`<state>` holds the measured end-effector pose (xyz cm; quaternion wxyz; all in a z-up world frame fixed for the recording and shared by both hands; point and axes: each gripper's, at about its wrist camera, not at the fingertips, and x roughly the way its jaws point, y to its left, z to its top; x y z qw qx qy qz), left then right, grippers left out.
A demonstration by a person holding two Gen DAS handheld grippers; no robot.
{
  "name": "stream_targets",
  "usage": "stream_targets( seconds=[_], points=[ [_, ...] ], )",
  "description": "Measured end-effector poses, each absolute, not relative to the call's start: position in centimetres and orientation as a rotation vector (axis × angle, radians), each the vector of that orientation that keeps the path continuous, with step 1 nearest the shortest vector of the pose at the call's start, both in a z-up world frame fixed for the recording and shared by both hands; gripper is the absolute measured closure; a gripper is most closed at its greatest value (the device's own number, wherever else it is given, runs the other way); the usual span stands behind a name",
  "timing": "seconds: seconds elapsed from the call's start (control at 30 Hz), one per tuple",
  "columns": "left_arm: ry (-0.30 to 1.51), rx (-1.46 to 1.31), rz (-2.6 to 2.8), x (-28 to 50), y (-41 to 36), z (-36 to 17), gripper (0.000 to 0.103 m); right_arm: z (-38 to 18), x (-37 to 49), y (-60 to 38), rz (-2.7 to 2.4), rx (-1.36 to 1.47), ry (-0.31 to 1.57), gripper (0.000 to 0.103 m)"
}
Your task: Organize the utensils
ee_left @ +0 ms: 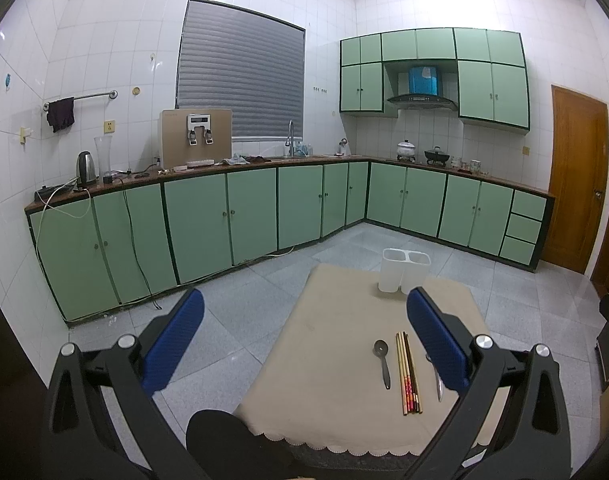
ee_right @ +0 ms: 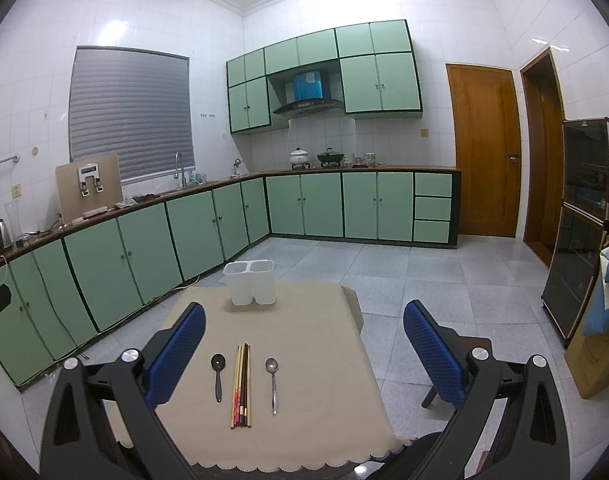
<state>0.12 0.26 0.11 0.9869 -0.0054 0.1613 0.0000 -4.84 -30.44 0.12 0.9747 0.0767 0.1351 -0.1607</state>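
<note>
Both pairs of fingers stand wide apart and hold nothing: my left gripper (ee_left: pixel 304 340) and my right gripper (ee_right: pixel 304 352) hover above the near end of the table, jaws spread and apart from every utensil. Below them the utensils lie in a neat row on the beige tablecloth (ee_right: pixel 316 320), handles toward me: a black spoon (ee_right: pixel 218 376) on the left, a bundle of chopsticks (ee_right: pixel 241 386) in the middle, a metal spoon (ee_right: pixel 272 384) on the right (in the left view its handle is partly hidden behind my right-hand blue pad). They are laid parallel and slightly separated, which I judge leaves room for a finger on either side of each one. At the far end of the cloth stands a white two-compartment holder (ee_right: pixel 249 282), upright and apparently empty, well apart from the row; I take it as the destination, with one cell for the chopsticks and one for the spoons. Nothing is sorted yet, so I judge the task is at its start, the first pick still ahead. Beyond the table lie grey floor tiles, green cabinets (ee_right: pixel 144 248) and a wooden door (ee_right: pixel 484 152).
</note>
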Motion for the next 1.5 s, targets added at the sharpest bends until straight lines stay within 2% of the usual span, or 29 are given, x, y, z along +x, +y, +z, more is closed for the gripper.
stream_targets(
  seconds=[0.43, 0.57, 0.73, 0.83, 1.0, 1.07, 1.17, 1.43, 1.5],
  points=[
    [0.36, 0.001, -0.023, 1.6, -0.5, -1.5, 0.005, -0.6, -3.3, -30.9, -0.307, 0.149, 0.323, 0.006],
    [0.415, 0.011, -0.095, 4.0, -1.5, -4.2, 0.005, -3.2, -0.8, -31.4, -0.28, 0.147, 0.407, 0.006],
    [0.593, 0.004, -0.235, 8.8, -2.9, -10.0, 0.005, -9.5, 3.9, -32.2, -0.232, 0.155, 0.583, 0.006],
    [0.681, -0.028, -0.309, 11.6, -3.5, -13.2, 0.005, -12.7, 6.6, -32.2, -0.19, 0.147, 0.657, 0.014],
    [0.784, -0.046, -0.307, 15.6, -4.0, -18.0, 0.006, -18.0, 11.1, -31.9, -0.09, 0.173, 0.766, 0.037],
    [0.807, -0.027, -0.295, 16.7, -4.3, -19.5, 0.006, -20.3, 12.7, -31.4, -0.06, 0.159, 0.801, 0.043],
    [0.845, -0.02, -0.283, 18.0, -4.6, -21.0, 0.011, -23.5, 14.6, -31.2, -0.033, 0.175, 0.858, 0.057],
    [0.898, -0.028, -0.306, 20.3, -5.7, -23.1, 0.014, -27.6, 16.9, -31.9, -0.022, 0.192, 0.932, 0.066],
    [0.906, -0.024, -0.314, 21.1, -6.7, -23.9, 0.014, -28.0, 17.2, -31.9, -0.024, 0.172, 0.921, 0.073]
  ],
)
